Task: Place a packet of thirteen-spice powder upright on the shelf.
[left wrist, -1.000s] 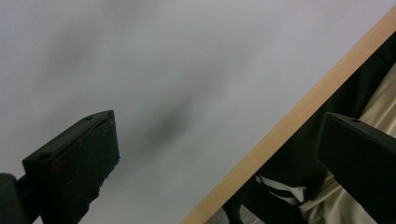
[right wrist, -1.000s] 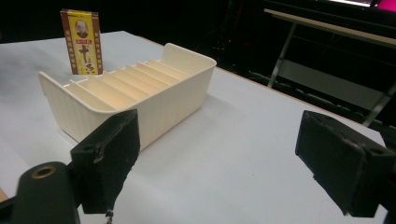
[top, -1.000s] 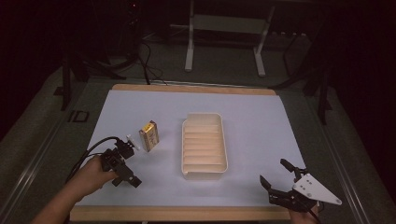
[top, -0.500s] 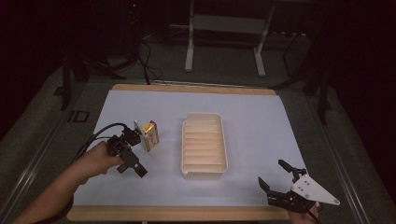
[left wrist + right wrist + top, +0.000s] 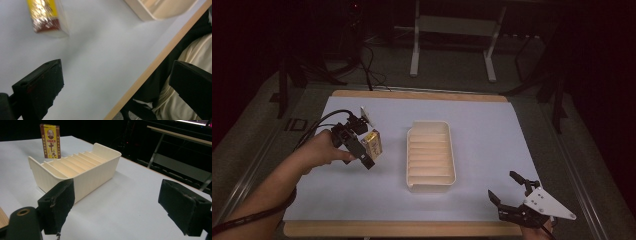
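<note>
The surface [image 5: 492, 150], covered in a pale sheet, is carrying a cream ribbed tray [image 5: 431, 156] at its middle. Just left of the tray, a small yellow box [image 5: 373, 143] is standing upright, apart from the tray. The step in hand looks like the approach to grasp this box: the left gripper [image 5: 362, 145] is hovering right beside it with jaws spread wide and holding nothing; in the left gripper view the box [image 5: 47, 17] is lying beyond the jaws, not between them. Next, the gripper likely needs turning so the jaws straddle the box before pinching. The right gripper [image 5: 504, 197] is waiting near the front edge, also spread wide and empty.
</note>
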A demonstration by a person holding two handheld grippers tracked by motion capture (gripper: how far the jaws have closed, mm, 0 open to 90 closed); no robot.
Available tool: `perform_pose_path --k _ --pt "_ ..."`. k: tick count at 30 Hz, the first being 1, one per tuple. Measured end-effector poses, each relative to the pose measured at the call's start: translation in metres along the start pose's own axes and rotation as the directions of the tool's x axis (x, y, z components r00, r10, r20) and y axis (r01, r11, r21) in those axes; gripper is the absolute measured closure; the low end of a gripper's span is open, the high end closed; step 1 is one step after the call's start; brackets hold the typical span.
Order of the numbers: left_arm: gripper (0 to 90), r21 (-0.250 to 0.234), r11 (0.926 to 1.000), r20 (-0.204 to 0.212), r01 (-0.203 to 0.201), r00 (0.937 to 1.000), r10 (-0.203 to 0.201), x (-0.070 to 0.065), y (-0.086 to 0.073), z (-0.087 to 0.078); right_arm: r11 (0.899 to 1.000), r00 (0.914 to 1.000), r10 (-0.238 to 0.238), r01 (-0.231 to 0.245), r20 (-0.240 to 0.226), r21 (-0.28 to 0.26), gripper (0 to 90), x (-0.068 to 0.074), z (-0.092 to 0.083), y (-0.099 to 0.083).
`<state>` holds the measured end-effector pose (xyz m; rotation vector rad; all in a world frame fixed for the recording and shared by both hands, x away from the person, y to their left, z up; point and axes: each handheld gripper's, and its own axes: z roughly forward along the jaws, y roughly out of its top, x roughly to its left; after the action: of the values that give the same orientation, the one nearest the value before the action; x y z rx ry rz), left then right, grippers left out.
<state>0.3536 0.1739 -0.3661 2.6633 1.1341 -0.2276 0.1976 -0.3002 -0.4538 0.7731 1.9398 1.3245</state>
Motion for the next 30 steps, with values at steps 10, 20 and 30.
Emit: perform_pose_path --k 10,20,30 --pt "0.0 -0.009 0.9999 -0.009 -0.012 0.9999 0.011 0.009 0.028 -0.008 1.000 1.0000 0.002 -0.002 -0.007 0.005 13.8 0.000 0.000 0.000" --pt "0.0 0.013 0.9999 -0.036 0.008 0.9993 -0.008 0.027 0.052 -0.005 1.000 0.9999 0.007 -0.006 -0.013 0.007 13.8 -0.001 0.001 -0.001" --pt "14.4 0.013 0.9938 -0.091 0.110 0.9899 -0.109 0.049 0.064 0.012 1.000 0.9998 0.008 -0.008 -0.018 0.013 13.8 -0.001 0.001 -0.001"
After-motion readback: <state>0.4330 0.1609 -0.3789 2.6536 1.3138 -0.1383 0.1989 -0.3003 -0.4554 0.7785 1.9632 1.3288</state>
